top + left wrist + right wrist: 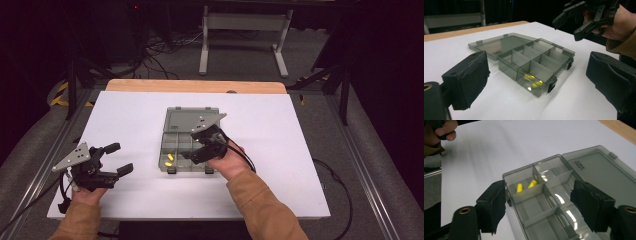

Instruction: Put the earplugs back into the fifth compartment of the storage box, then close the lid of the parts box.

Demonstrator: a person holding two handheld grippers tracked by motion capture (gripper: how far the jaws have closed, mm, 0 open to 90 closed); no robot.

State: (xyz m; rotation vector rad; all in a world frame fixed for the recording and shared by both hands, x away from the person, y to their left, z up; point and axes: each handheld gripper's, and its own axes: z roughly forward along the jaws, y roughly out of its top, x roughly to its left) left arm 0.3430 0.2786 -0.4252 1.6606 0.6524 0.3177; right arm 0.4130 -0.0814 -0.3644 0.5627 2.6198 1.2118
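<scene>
- Left claw [116, 159] resting at the left of the white table [130, 107], jaws standing wide apart, gripping nothing; in the left gripper view, black pads [467, 76] framing bare table with the box beyond.
- Left claw sitting well apart from the box, pointing toward it, taking no part in the placing at this moment.
- Grey compartment box [189, 145] sitting mid-table, clear lid [192, 120] lying folded back flat on the far side, touching the table.
- Two yellow pieces [169, 159] lying in the near-left corner compartment of the box, just beside each other; same pair showing as yellow pieces [525, 186] in the right gripper view and glowing through the wall in the left gripper view [532, 80].
- Other compartments looking bare as far as visible; glare hiding part of the bottoms.
- Right claw [197, 145] hovering over the box, jaws parted wide, nothing between the pads [492, 206]; box walls lying below the gap, not pinched.
- Right claw not touching the yellow pieces; looking like release done, claw clear of the compartment.
- Progress judgement: box opened, two pieces deposited; no further loose pieces seen on the table.
- Left to do, probably: closing the lid and snapping the front latches [552, 86], currently undone.
</scene>
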